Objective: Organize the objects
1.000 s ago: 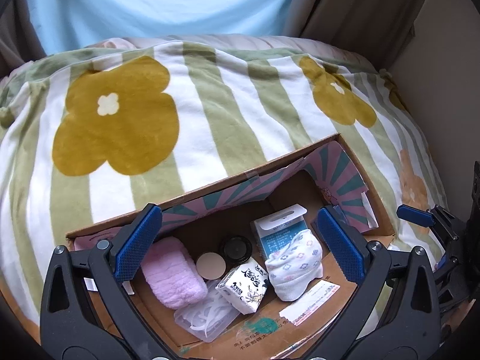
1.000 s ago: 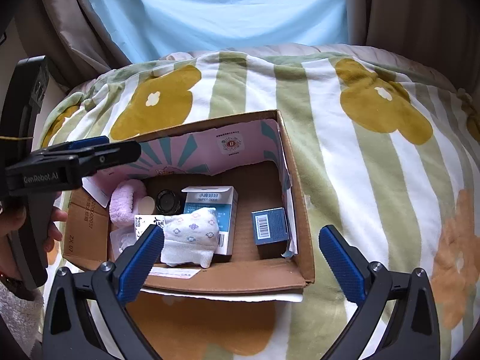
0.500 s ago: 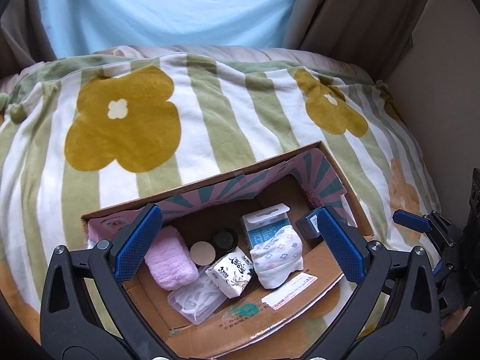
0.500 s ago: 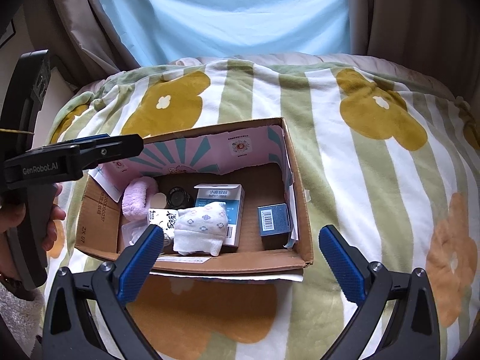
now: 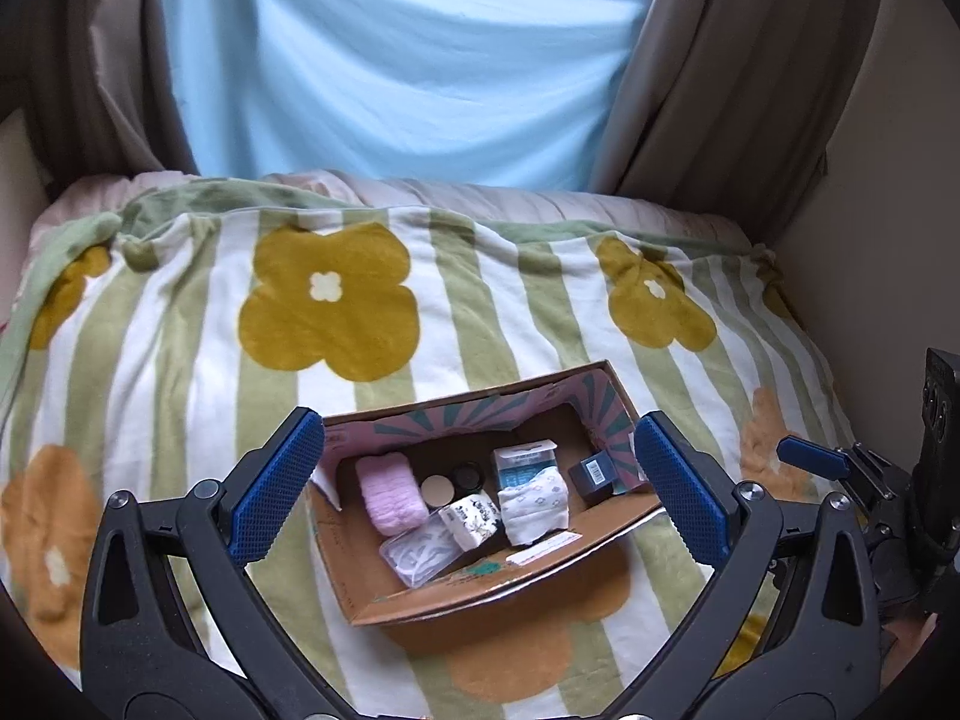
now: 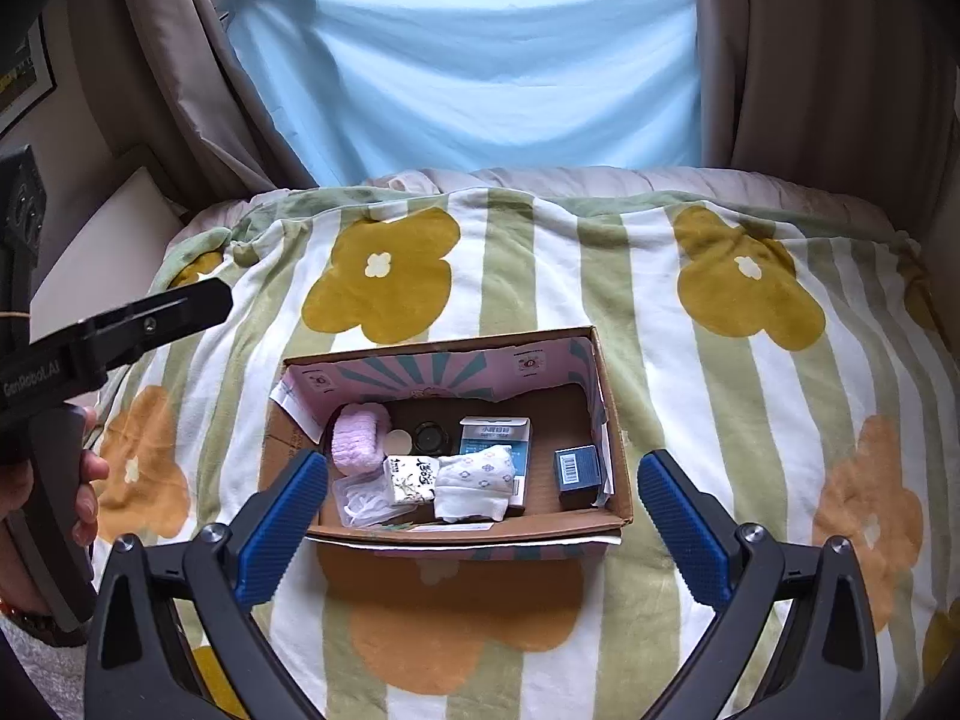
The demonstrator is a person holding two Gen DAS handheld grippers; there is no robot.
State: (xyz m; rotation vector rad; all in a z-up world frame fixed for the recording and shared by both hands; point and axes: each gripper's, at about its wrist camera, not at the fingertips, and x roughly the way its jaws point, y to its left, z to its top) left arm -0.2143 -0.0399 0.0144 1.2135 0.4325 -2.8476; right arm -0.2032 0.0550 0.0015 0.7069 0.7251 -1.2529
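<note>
Setting: bed under a plush blanket (image 6: 540,276) with green stripes and mustard flowers; behind it a pale blue curtain (image 6: 492,72) between brown drapes.
Left gripper (image 5: 480,498): nearest the lens in its own view; blue pads spread wide, nothing between them; held above the box, touching nothing.
Right gripper (image 6: 486,516): also spread wide and empty, hanging over the near edge of the box.
Cardboard box (image 6: 612,516): open-topped, resting on the blanket in mid-bed, pink and teal print on the inner walls. Judged light but floppy at the flaps; better gripped on a side wall than on the torn near flap.
Near row in box: clear plastic case (image 6: 360,498) at left, tissue pack (image 6: 411,480) touching it, then a folded white patterned cloth (image 6: 477,480) lying partly on a blue and white carton (image 6: 498,438).
Far row in box: pink fluffy roll (image 6: 357,438) in the left corner, a beige round lid (image 6: 397,438) and a black round jar (image 6: 430,437) beside it.
Right end of box: small dark blue box (image 6: 578,468) with a barcode, standing apart from the rest.
Handling, soft items: cloth and pink roll likely light and yielding; pinch mid-body and expect sag.
Handling, rigid items: cartons stiff, take across the narrow faces; jar probably smooth and slippery, the plastic case thin.
Status: everything sits inside the box; the task looks near complete.
</note>
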